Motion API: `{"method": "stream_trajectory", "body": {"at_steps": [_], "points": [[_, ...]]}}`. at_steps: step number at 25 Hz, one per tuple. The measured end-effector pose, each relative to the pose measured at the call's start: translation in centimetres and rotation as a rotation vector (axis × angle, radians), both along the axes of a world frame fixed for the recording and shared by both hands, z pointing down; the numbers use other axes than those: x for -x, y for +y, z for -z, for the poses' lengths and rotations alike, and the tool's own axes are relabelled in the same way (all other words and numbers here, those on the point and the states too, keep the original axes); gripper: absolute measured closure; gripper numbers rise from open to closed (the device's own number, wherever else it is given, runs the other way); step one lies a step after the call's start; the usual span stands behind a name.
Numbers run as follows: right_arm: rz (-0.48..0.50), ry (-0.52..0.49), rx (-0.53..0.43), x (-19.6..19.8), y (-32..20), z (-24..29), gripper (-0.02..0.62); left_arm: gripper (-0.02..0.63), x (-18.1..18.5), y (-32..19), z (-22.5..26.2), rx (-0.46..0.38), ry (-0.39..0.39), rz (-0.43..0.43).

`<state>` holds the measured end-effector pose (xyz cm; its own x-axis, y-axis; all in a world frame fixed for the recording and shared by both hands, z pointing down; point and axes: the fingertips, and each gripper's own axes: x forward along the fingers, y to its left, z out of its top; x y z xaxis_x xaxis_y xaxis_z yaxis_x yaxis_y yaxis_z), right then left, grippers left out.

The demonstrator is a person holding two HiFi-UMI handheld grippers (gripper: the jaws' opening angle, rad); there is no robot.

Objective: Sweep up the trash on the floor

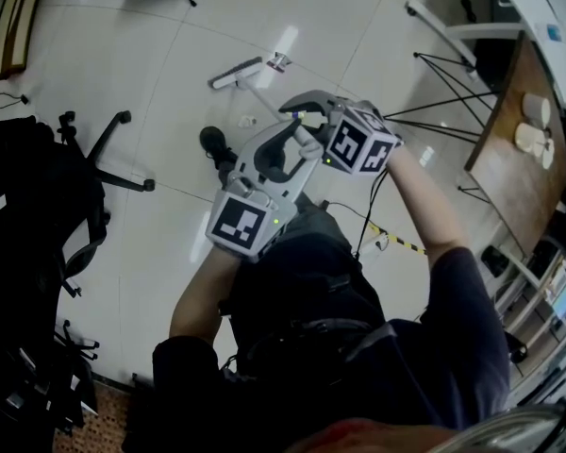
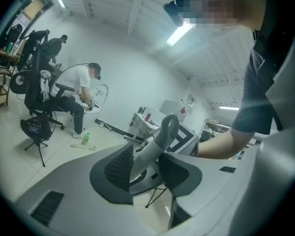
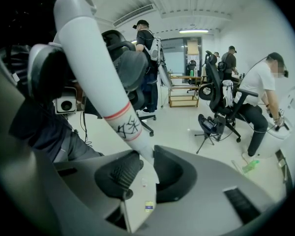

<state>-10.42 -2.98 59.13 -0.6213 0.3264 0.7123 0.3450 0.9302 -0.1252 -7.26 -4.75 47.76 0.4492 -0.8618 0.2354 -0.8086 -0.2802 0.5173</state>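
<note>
**Colours and patterns in frame**

Pale grey plastic left gripper and matching right gripper, both with black ribbed pads. Marker cubes: black squares on white. White round broom handle: two red bands with a black scribble between them. Flat white broom head. Glossy white tiled floor. Yellow-and-black striped strip. Brown wooden table. Black office chair. Green plastic bottle. Person's dark navy shirt.

Bright overhead light. A ceiling lamp glares at one o'clock in the hazy left gripper view; the floor reflects streaks at twelve. Fisheye bending, dark corners in gripper views.
</note>
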Motion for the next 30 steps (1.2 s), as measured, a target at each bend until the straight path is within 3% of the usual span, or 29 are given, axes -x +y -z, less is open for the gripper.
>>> {"method": "stream_trajectory", "body": {"at_steps": [10, 15, 22, 25, 30], "points": [[-0.045, -0.004, 0.004, -1.0, 0.3, 0.5, 0.488, 0.46, -0.8, 0.3, 0.5, -0.009, -0.027, -0.058], [-0.073, -0.025, -0.02, 0.5, -0.1, 0.8, 0.489, 0.46, 0.8, 0.0, 0.9, -0.032, -0.059, -0.062], [-0.19, -0.117, -0.082, 6.5, -2.4, 2.1, 0.499, 0.463, 7.5, -2.5, 2.4, -0.071, -0.062, -0.022], [-0.259, -0.155, -0.087, 9.7, -3.8, 3.6, 0.5, 0.467, 11.0, -4.0, 4.0, -0.116, -0.074, -0.046], [-0.268, -0.177, -0.117, 13.4, -4.9, 6.3, 0.5, 0.469, 14.5, -4.8, 6.7, -0.175, -0.079, -0.092]]}}
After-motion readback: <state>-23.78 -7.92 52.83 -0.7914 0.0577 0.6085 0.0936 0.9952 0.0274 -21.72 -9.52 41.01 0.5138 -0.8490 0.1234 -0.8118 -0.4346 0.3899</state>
